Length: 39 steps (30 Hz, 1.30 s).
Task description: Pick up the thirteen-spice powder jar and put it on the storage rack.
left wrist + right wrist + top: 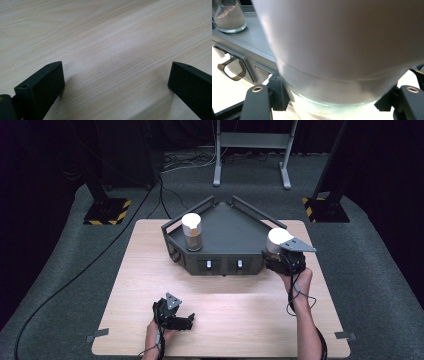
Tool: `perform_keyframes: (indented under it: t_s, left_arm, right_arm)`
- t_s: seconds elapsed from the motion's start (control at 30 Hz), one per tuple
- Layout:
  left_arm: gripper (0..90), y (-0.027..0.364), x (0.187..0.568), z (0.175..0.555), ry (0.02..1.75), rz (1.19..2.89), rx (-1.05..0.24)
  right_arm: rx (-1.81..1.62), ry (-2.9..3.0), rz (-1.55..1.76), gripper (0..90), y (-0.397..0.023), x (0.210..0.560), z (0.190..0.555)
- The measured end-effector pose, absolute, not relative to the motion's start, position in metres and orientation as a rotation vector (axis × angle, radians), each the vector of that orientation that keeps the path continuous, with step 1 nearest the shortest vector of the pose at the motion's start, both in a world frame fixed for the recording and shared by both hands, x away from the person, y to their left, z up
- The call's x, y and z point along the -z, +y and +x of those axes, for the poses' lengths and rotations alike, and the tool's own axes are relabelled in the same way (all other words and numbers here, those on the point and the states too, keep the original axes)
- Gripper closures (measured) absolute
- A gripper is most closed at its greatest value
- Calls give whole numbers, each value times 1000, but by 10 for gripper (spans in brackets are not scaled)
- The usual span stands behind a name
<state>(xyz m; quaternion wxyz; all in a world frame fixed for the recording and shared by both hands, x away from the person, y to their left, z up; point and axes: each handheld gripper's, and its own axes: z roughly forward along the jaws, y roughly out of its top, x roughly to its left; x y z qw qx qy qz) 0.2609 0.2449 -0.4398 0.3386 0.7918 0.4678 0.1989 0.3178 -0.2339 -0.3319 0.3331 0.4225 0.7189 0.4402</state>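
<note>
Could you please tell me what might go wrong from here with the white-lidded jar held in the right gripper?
1. The right gripper clamps the white-lidded jar low on its glass, under the lid, so it could tip or slip.
2. It hangs at the corner of the dark tray, which it could strike.
3. The second jar stands near the tray's edge; a jolt might topple it.

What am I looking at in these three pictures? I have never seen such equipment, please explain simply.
A person sits at a wooden table with a hand-held two-jaw gripper in each hand. The high view looks down from above; each gripper view comes from a camera on that gripper. The left gripper rests open near the table's front edge. The right gripper is shut on a white-lidded jar beside a dark grey triangular tray. A second jar, holding sandy material, stands on the tray.
</note>
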Motion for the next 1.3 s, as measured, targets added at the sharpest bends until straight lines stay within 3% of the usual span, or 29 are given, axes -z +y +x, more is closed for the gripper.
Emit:
perform_keyframes:
  t_s: [1.3]
  left_arm:
    - [5, 245, 440, 261, 1218, 2063, -518]
  right_arm:
    - [-1178, 1937, 1072, 308, -201, 319, 372]
